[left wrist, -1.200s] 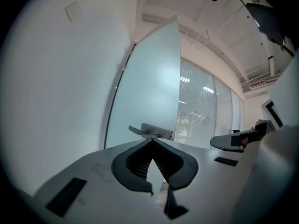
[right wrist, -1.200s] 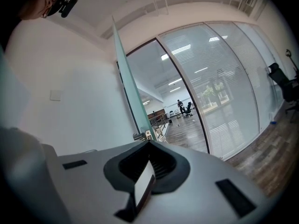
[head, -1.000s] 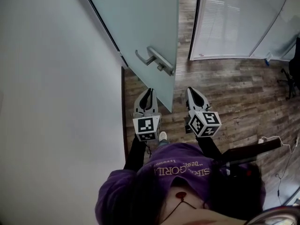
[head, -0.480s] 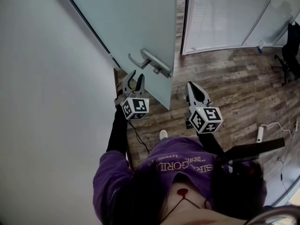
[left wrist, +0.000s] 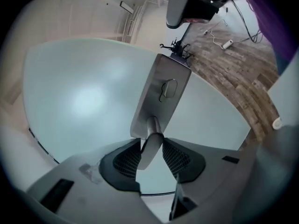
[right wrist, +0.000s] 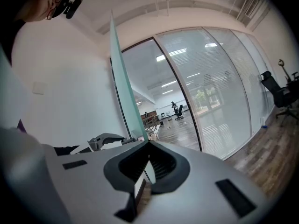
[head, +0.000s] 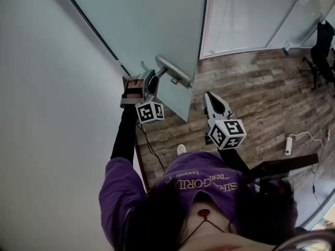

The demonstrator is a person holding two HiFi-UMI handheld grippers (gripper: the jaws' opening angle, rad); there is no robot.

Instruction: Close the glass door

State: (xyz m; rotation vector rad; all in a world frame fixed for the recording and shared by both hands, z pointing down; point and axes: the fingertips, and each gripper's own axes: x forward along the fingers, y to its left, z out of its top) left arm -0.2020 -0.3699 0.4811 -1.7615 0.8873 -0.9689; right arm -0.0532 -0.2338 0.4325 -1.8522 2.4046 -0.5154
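**Left gripper at the door handle, door standing open**

On the head view my left gripper is up against the glass door, at the metal handle near the door's free edge. The left gripper view looks along the jaws. They have just been opening and now stand apart, with the handle's lever running down between them. The mesh pads sit close on either side of it, and I cannot tell whether they touch the lever. Behind the lever I see the long metal plate fixed flat on the frosted pane.

My right gripper hangs over the wooden floor, apart from the door and to the right of its edge. In the right gripper view its jaws meet at the tips with nothing between them.

The door is swung open, angled away from the white wall on the left. The right gripper view shows it edge-on as a thin green strip. Beyond it is a glazed partition, with a black office chair at the far right.
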